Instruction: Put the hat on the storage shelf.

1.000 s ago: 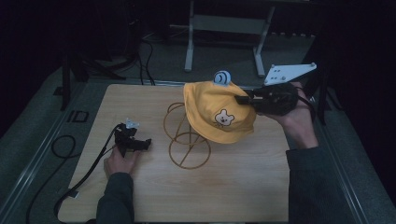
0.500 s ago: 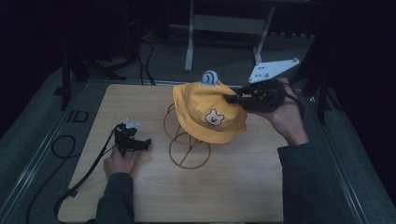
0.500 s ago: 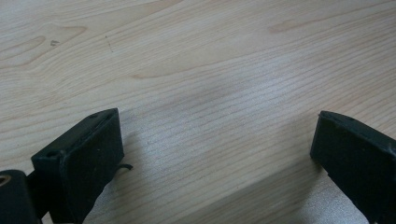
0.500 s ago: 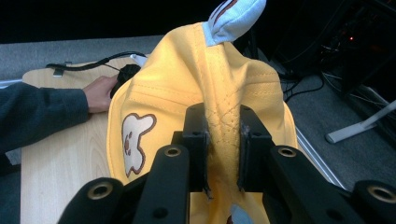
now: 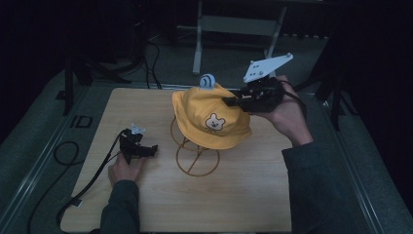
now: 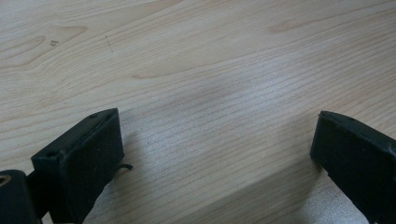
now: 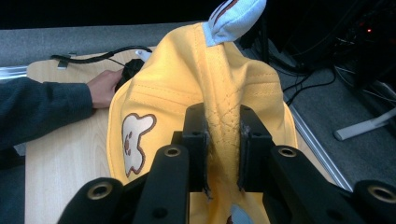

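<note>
A yellow hat (image 5: 209, 119) with a small bear face on its front sits just right of centre in the high view, draped over a wire stand (image 5: 195, 153) whose round base ring rests on the wooden table (image 5: 243, 200). A pale blue ear or tab (image 5: 207, 80) pokes up at the hat's upper edge, toward the top of the frame.

The right gripper (image 5: 233, 101) comes in from the right side of that view, held in the person's right hand (image 5: 285, 114), with its grey three-cornered plate tilted above it. Its jaws reach the hat's upper right side. In the right gripper view the two black jaws stand close together in the middle of the frame, pinching a ridge of yellow fabric (image 7: 223, 135) between them; the cloth bunches and wrinkles where it is squeezed. The bear face lies to the left of the jaws there, and the blue ear sits at the top of the frame.

The left gripper (image 5: 148, 150) lies low on the table at the left of the high view, under the person's left hand (image 5: 125, 168), well apart from the hat and stand. Its cable (image 5: 73, 185) trails off toward the lower left. In the left gripper view its jaws are wide apart at the lower corners, with bare wood grain between them.
</note>
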Tool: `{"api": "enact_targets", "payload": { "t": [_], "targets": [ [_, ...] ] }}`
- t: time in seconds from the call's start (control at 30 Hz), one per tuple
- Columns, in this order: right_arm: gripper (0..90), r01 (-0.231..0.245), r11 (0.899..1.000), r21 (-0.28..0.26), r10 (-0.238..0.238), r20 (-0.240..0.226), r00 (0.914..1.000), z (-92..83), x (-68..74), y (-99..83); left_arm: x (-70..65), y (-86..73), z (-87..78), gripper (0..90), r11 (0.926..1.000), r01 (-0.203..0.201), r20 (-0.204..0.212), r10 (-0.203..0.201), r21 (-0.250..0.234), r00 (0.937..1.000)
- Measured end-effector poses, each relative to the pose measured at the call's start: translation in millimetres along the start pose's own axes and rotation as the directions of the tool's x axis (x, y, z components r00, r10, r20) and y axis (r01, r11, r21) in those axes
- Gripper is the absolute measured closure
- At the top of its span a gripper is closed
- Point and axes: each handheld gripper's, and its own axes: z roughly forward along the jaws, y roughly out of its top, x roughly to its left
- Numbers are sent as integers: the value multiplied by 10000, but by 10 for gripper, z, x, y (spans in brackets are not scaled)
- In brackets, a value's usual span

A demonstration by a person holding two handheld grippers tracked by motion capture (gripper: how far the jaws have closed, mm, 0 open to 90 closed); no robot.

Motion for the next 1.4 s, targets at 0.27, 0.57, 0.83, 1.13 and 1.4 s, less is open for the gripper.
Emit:
{"api": "enact_targets", "payload": {
  "t": [0.27, 0.57, 0.83, 1.13, 1.4],
  "targets": [
    [764, 241, 9995, 206, -235, -256, 9994, 129, 33, 139, -1, 0, 0, 23, 10000, 13, 1, -13, -2, 10000],
    [762, 472, 9961, 749, -426, -615, 9972, 310, 61, 285, -1, -1, 1, 24, 10000, 4, -6, -4, -16, 10000],
    [751, 649, 9893, 1304, -583, -533, 9969, 511, 110, 372, -1, -1, 2, 23, 10000, 13, -3, -13, -17, 10000],
    [645, 957, 9814, 1662, -859, -651, 9942, 734, 171, 401, -1, -1, 2, 23, 10000, 11, 5, -11, -22, 10000],
    [325, 791, 9805, 1797, -852, 269, 9960, 828, 225, 346, 0, 0, 0, 23, 10000, -2, 7, 2, -5, 10000]
  ]
}}
